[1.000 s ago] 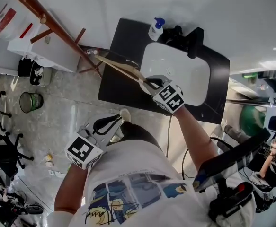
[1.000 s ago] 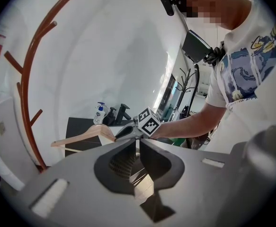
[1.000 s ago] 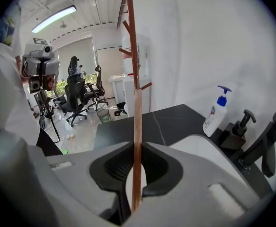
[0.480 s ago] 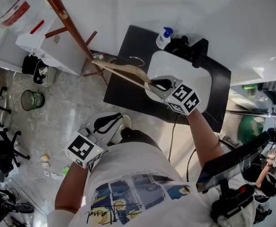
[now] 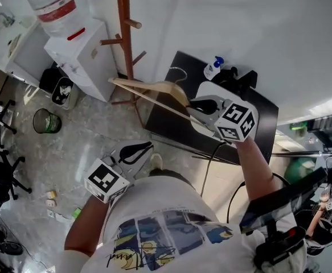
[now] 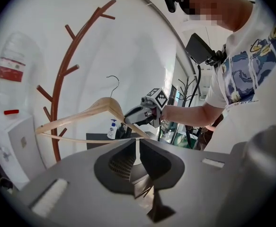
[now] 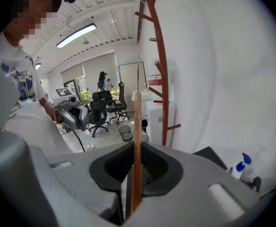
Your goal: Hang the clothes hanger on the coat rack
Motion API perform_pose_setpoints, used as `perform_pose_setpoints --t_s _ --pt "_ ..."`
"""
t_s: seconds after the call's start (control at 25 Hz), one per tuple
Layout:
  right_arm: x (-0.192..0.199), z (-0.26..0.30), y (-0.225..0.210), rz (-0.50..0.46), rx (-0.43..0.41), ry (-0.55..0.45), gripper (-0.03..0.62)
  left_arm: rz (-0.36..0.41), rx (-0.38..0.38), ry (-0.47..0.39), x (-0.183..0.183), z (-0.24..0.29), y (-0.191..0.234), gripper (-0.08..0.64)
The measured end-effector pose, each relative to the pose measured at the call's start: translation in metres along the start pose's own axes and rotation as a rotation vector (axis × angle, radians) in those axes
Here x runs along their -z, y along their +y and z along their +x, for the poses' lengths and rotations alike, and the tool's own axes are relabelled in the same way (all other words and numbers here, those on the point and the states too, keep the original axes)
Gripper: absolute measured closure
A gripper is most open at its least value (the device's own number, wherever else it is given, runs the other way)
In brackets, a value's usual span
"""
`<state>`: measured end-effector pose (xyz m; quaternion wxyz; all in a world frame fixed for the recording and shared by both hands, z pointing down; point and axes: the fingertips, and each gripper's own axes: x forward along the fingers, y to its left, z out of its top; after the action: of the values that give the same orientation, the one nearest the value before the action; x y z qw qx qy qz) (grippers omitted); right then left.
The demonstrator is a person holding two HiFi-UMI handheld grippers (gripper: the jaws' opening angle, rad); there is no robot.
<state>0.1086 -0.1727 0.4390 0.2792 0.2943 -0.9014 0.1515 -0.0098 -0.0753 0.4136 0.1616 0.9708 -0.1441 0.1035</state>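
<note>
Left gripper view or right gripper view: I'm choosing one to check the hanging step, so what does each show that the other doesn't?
Only the left gripper view shows the hanger whole, with its wire hook, and the right gripper clamped on one arm. Only the right gripper view shows office chairs, a bin and a ceiling light. Both show the wooden hanger, the coat rack and the pump bottle.

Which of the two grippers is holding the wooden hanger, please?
The right gripper, up beside the coat rack, is clamped on one end of the wooden hanger; the left gripper, lower down, holds nothing.
</note>
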Motion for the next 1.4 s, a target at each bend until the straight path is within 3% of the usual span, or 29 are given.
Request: perform_pose_setpoints --t_s 0.4,0.72,1.04,1.4 --pt "-0.083 0.041 0.030 -0.058 -0.113 -0.035 0.546 0.012 -0.082 -0.069 -0.004 -0.063 0.018 0.531" --pt "-0.138 0.055 0.033 -0.098 -0.121 -0.032 0.546 0.010 -0.125 -0.125 -0.009 -0.101 0.035 0.531" --pt "-0.143 0.055 0.017 -0.056 -0.103 -0.019 0.546 0.005 -0.133 -0.130 -0.006 -0.115 0.050 0.531" --pt "-0.133 0.057 -0.018 -0.035 -0.125 -0.005 0.546 0.017 -0.133 -0.130 -0.019 -0.091 0.059 0.531"
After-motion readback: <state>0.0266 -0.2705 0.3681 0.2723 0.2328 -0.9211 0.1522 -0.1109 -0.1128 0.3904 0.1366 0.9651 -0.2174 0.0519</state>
